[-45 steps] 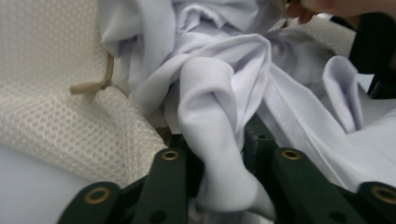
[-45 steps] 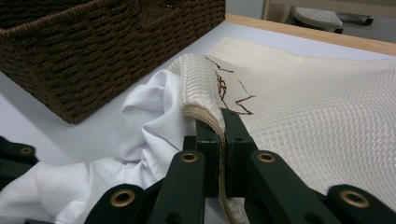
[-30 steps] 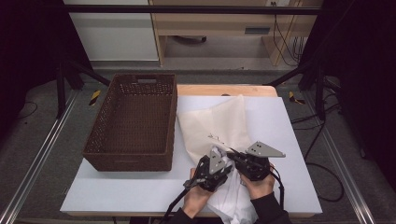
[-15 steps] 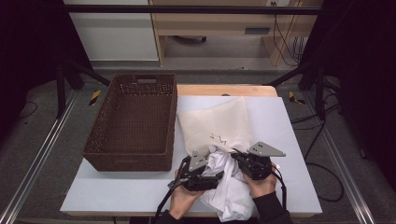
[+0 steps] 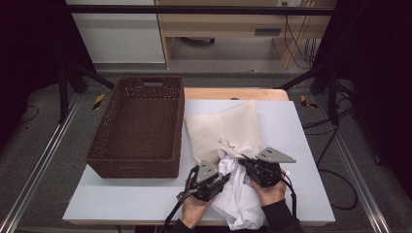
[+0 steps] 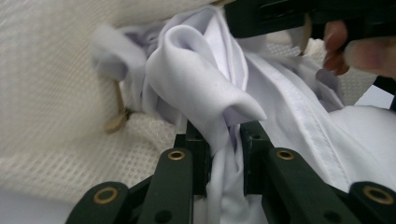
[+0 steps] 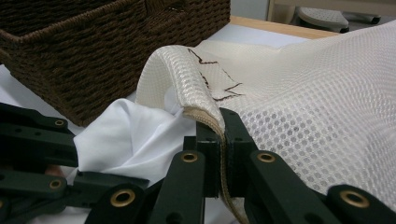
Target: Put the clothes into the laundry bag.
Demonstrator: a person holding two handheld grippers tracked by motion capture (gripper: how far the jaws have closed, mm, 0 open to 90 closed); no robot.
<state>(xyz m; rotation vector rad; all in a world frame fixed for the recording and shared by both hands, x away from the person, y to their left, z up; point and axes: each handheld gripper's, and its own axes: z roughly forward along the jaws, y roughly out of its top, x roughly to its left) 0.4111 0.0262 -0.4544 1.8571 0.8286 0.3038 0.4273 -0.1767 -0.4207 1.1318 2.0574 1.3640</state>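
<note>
Near edge of the table (image 5: 121,204), right of the wicker basket (image 5: 138,126): my right gripper (image 7: 222,122) is clamped on the hemmed rim of the cream mesh bag (image 5: 228,128), lifting the rim. My left gripper (image 6: 224,135), its jaws having just been closing, grasps a fold of the white garment (image 6: 201,79) at the bag's mouth; the rest of the garment trails back over the table edge between my hands
</note>
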